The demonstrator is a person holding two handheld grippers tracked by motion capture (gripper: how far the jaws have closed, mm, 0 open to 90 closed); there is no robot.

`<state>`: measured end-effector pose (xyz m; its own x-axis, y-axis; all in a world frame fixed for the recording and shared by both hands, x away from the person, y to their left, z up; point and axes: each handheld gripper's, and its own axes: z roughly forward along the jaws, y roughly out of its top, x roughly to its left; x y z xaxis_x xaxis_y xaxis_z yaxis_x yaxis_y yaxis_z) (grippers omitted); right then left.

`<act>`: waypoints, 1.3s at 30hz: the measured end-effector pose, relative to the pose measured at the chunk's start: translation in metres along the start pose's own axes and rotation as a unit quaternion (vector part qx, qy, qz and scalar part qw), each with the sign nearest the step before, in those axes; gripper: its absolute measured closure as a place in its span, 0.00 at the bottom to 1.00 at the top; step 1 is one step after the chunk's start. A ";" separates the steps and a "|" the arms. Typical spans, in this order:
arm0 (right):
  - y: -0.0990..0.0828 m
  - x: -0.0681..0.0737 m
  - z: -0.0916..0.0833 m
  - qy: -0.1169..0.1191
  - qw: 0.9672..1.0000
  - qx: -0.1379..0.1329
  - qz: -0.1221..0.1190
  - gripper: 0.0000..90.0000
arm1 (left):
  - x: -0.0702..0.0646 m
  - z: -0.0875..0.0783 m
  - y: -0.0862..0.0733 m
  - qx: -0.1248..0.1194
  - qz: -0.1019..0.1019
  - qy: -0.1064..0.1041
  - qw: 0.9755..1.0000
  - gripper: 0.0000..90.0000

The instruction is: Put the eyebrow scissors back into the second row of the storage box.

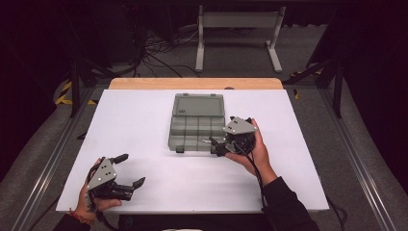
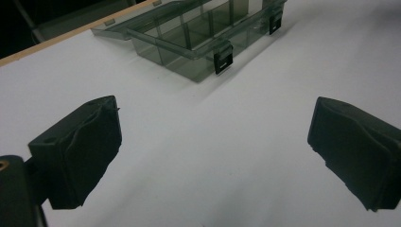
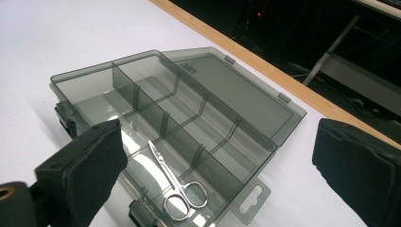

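The left hand-held gripper [image 1: 129, 169] rested near the front-left corner of the white table [image 1: 134, 125], its jaws spread wide with nothing between them. At mid-table lay a smoky grey compartment box [image 1: 197, 126], lid [image 1: 199, 105] folded flat toward the far edge. A pair of small steel scissors [image 3: 176, 184] lay in a near compartment. The right hand-held gripper [image 1: 215, 144] hovered at the box's front-right corner, jaws wide apart and empty
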<state>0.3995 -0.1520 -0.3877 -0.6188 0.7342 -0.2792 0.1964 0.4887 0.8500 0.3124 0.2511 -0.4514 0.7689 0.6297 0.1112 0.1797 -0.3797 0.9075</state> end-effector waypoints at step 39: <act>-0.035 -0.002 -0.055 -0.021 0.999 -0.019 -0.028 0.05 | -0.002 0.003 0.000 0.009 0.003 0.004 1.000 0.05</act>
<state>0.3523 -0.1961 -0.3926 -0.5948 0.7258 -0.3456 0.1318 0.5122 0.8487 0.3131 0.2477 -0.4532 0.7658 0.6317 0.1204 0.1858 -0.3967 0.8989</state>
